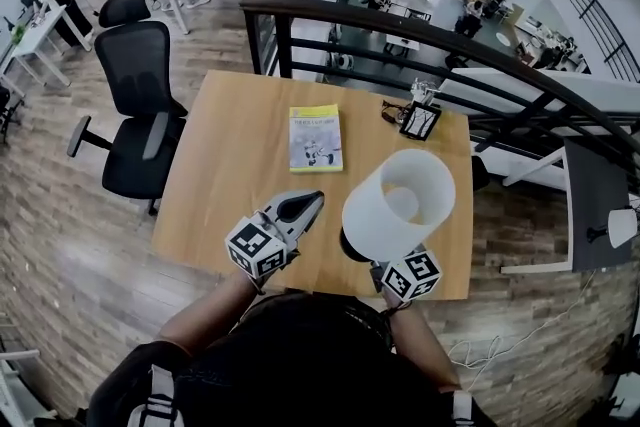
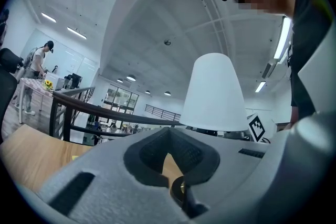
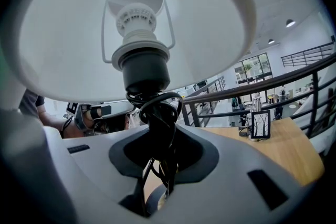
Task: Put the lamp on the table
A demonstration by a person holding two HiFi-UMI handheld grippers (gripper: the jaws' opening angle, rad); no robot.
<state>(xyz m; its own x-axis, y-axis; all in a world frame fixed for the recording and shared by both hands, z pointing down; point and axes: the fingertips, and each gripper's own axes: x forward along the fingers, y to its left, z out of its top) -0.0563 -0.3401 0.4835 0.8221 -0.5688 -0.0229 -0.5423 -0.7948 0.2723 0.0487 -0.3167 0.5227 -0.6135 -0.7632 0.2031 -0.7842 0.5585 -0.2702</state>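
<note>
**Lamp** [image 1: 398,200]. White conical shade and white bulb socket [image 3: 137,21] over a black collar and a black stem [image 3: 157,136], with a black cord [image 3: 167,101] looped round the stem. It is held upright over the near right part of the table [image 1: 230,165], close to the near edge. A dark base [image 1: 350,245] shows below the shade. Whether the base rests on the tabletop cannot be told. No label or brand is seen on the shade or socket.

**Right gripper** [image 3: 157,165]. The jaws are closed on the lamp stem below the socket, with the cord caught between them alongside the stem. Its cube [image 1: 412,275] bears black-and-white square markers and no readable text.

**Left gripper** [image 1: 308,203]. It is placed just left of the lamp, above the table. The jaw tips are drawn together and nothing is between them. Its marker cube [image 1: 257,248] is of the same kind.

**Book** [image 1: 315,138]. It lies flat at the middle of the table, well apart from the lamp. The cover has a yellow band at the top and a pale illustration below. The title print is too small to be read.

**Picture frame** [image 1: 420,121]. Black, standing near the far right edge of the table, with bare branches shown inside it.

**Office chair** [image 1: 140,115]. Black, standing on the wood floor to the left of the table.

**Railing** [image 1: 400,23]. Dark, running behind the far edge of the table.
</note>
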